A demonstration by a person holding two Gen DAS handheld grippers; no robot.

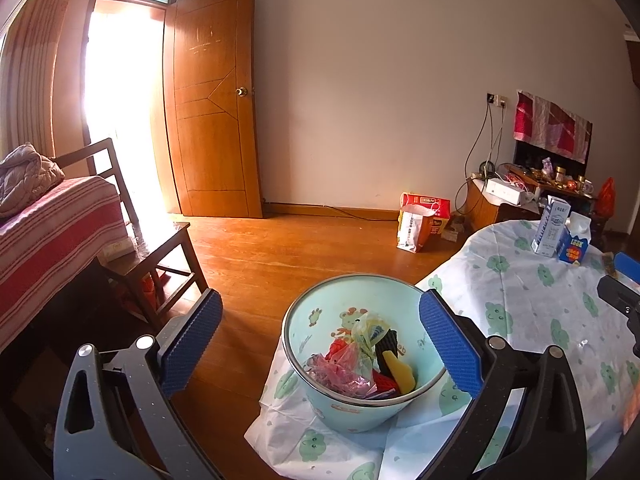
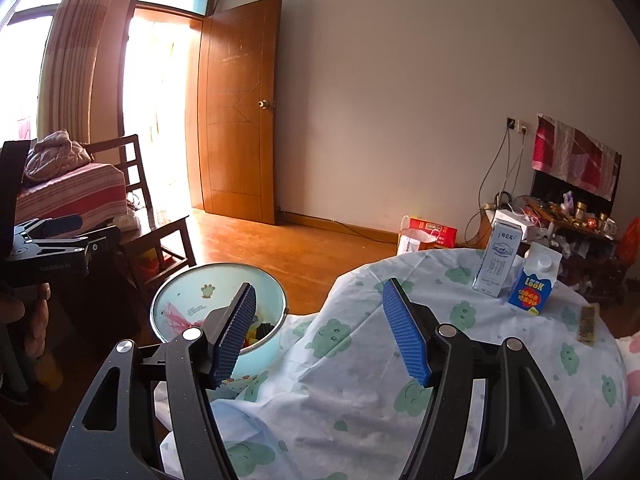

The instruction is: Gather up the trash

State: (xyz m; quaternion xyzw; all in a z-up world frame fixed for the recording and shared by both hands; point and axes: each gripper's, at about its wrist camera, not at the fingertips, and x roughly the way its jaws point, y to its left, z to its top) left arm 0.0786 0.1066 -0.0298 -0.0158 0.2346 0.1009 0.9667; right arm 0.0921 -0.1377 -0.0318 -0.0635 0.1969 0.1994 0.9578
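Observation:
A pale green trash bin [image 1: 316, 312] [image 2: 180, 284] with cartoon prints stands beside the table, holding crumpled plastic bags and wrappers [image 1: 360, 356]. My left gripper [image 1: 320, 344] hangs just above and in front of it, jaws wide open and empty, blue pads on either side of the bin's mouth. My right gripper [image 2: 320, 332] is open and empty over the table's cloth [image 2: 360, 380]. A tall white milk carton [image 2: 498, 256] [image 1: 550, 228] and a blue carton [image 2: 534, 280] [image 1: 574, 242] stand at the table's far side. A small brown wrapper [image 2: 587, 323] lies right of them.
The round table wears a white cloth with green prints [image 1: 532, 312]. A dark wooden chair and side table [image 1: 160, 248] stand left by a striped sofa [image 1: 48, 224]. Paper bags [image 1: 420, 220] sit on the wood floor by the wall. A cluttered cabinet [image 2: 568, 216] is at the far right.

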